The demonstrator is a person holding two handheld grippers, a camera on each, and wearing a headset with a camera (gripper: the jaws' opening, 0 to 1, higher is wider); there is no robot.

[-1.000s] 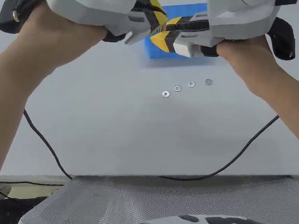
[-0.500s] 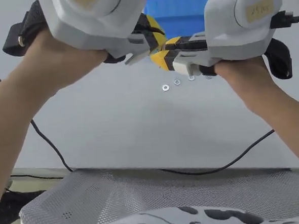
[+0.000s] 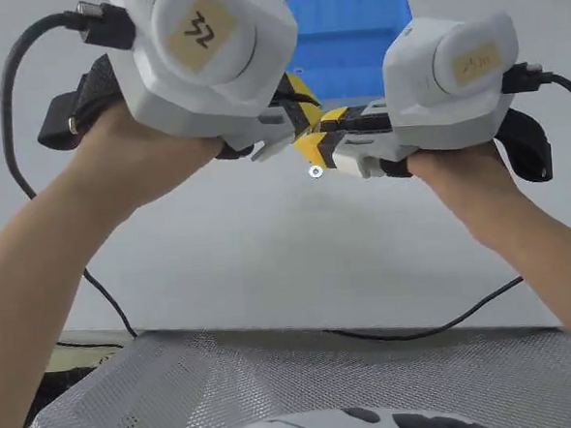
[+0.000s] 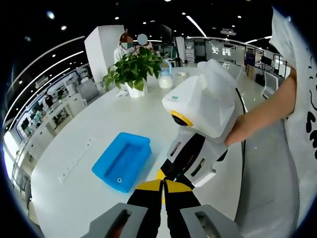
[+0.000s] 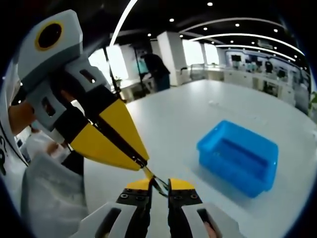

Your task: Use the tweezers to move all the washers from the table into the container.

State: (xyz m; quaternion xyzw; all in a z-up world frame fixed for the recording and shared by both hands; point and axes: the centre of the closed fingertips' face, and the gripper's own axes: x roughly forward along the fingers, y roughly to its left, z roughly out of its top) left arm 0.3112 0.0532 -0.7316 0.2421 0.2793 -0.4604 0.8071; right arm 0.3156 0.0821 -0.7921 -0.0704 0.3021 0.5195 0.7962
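"How should the tweezers [image 5: 150, 174] be passed?"

"It seems they should be kept level and not let go until they are held tight. The left gripper [image 4: 163, 187] is squeezed shut on them. The right gripper [image 5: 158, 187] is almost closed around their tip."

"And the washers?"

"One washer [image 3: 315, 171] is seen on the table [image 3: 219, 237], under the grippers, near the blue container [image 3: 352, 35]."

I had the left gripper [image 4: 163, 186] and right gripper [image 5: 158, 184] tip to tip over the table [image 3: 269, 263], with the tweezers [image 5: 151, 176] between them. A washer [image 3: 315, 172] lay nearer than the container [image 3: 353, 45] behind.
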